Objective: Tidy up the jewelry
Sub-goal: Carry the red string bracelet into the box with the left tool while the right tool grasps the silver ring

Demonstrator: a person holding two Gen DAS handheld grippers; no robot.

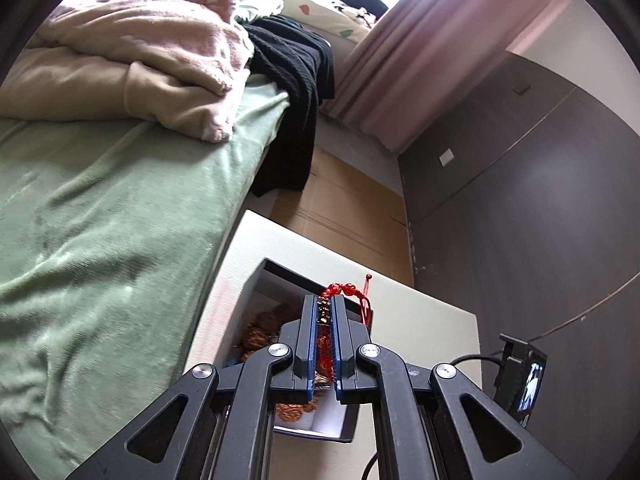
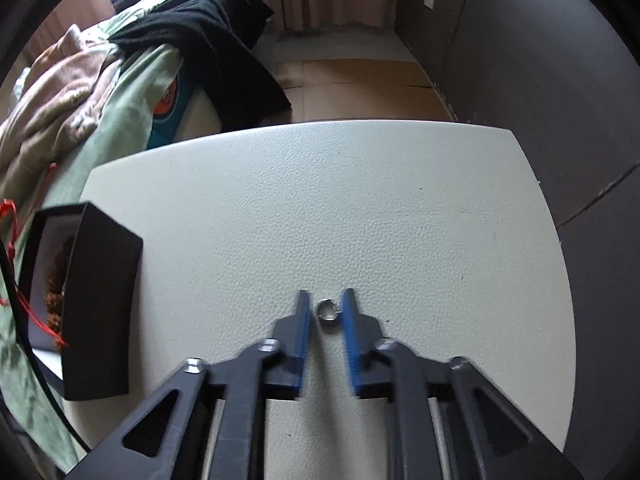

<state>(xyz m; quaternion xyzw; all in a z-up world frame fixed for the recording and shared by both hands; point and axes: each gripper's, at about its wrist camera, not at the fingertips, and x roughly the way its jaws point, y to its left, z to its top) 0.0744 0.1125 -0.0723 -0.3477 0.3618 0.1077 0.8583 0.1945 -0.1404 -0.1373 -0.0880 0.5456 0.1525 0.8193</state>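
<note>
My left gripper (image 1: pixel 326 301) is shut on a red beaded bracelet (image 1: pixel 340 290) with a red cord, held just above an open black box (image 1: pixel 256 280). The white-lined box holds brown beaded strands (image 1: pixel 260 330). In the right wrist view the same box (image 2: pixel 100 300) stands at the left edge of the white table (image 2: pixel 320 200). My right gripper (image 2: pixel 326 294) points down at the tabletop with a small silver ring (image 2: pixel 328 312) between its blue pads. The right pad sits close against the ring, and a narrow gap shows on the left side.
A bed with a green blanket (image 1: pixel 100 220), a pink throw (image 1: pixel 140 52) and a black garment (image 1: pixel 296 80) borders the table's left side. Cardboard (image 1: pixel 344 208) covers the floor beyond. A dark wall panel (image 2: pixel 560 80) stands to the right. A small screen device (image 1: pixel 524 384) with a cable sits at the table's right edge.
</note>
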